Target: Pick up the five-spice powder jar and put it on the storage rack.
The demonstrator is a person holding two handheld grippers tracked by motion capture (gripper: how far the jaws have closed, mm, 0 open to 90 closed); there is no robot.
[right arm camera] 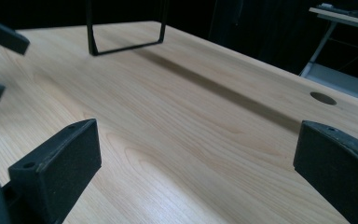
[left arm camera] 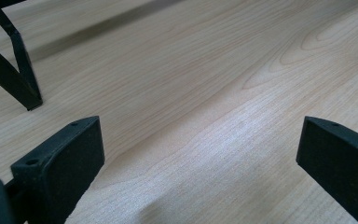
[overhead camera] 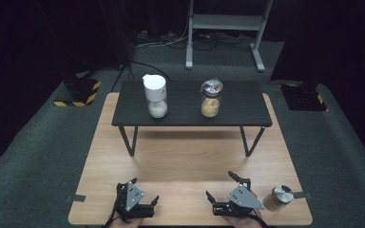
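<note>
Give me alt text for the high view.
Two open grippers, left and right, rest at a wooden table's near edge beside a small metal-lidded jar. Two more jars stand on a black raised shelf behind.

Dim, dark surroundings; lit wooden table [overhead camera: 190, 161] shows soft sheen.

Left gripper [overhead camera: 145, 191] held low at the near left, jaws spread wide apart, right gripper [overhead camera: 222, 187] level beside it at the near right, jaws likewise spread, both gripping nothing

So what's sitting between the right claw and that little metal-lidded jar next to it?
Nothing: high view shows bare wooden tabletop between right claw and jar.
</note>
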